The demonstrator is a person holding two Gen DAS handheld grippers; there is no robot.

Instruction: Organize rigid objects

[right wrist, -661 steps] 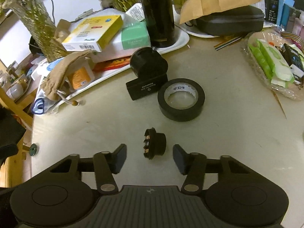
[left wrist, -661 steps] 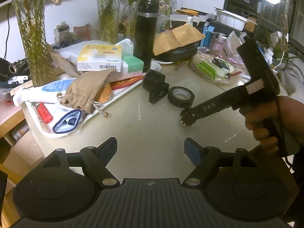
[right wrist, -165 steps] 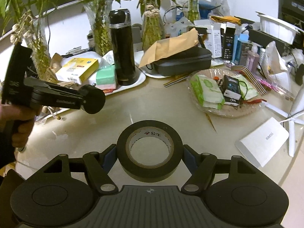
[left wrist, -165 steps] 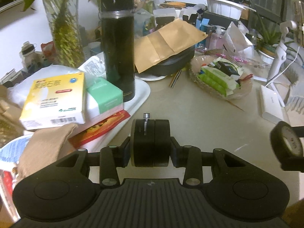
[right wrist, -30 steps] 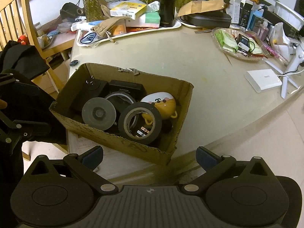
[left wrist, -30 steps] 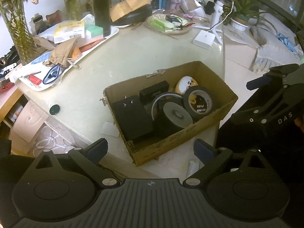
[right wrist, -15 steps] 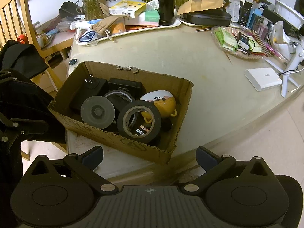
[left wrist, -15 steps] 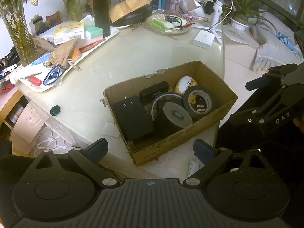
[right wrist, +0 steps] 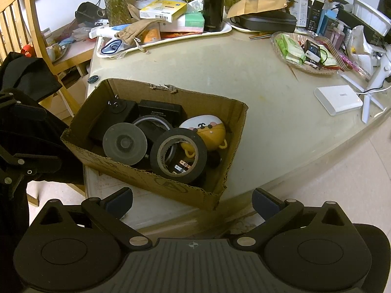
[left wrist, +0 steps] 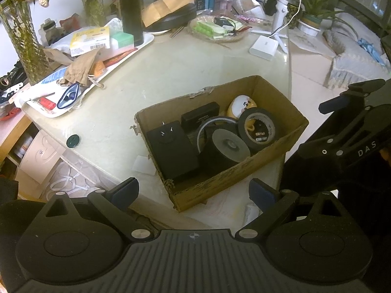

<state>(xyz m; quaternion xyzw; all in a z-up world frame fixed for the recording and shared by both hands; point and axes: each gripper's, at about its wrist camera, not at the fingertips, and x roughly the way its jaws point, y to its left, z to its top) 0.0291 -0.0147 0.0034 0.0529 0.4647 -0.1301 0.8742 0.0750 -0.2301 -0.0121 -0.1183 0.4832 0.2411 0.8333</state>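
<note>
Both the left gripper [left wrist: 194,194] and the right gripper [right wrist: 191,201] hang wide open with nothing in them, above the cardboard box [right wrist: 156,183] on the table [right wrist: 256,92], where the tape roll [right wrist: 178,158] sits.

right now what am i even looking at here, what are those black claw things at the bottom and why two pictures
The black claws are two handheld grippers, one in each of a person's hands; there is no robot arm. Each carries a wide-angle camera that looks forward along its two fingers, so you get one picture per gripper.

The left gripper fills the bottom of the left wrist view, the right gripper the bottom of the right wrist view. Both are open and hold nothing.

Both look down at a cardboard box at the edge of a pale table. In the box lie a roll of black tape, a grey disc, a black adapter with its prongs up and a yellow and white toy.

Farther back stand a white tray of clutter, a black flask and a white power bank.
</note>
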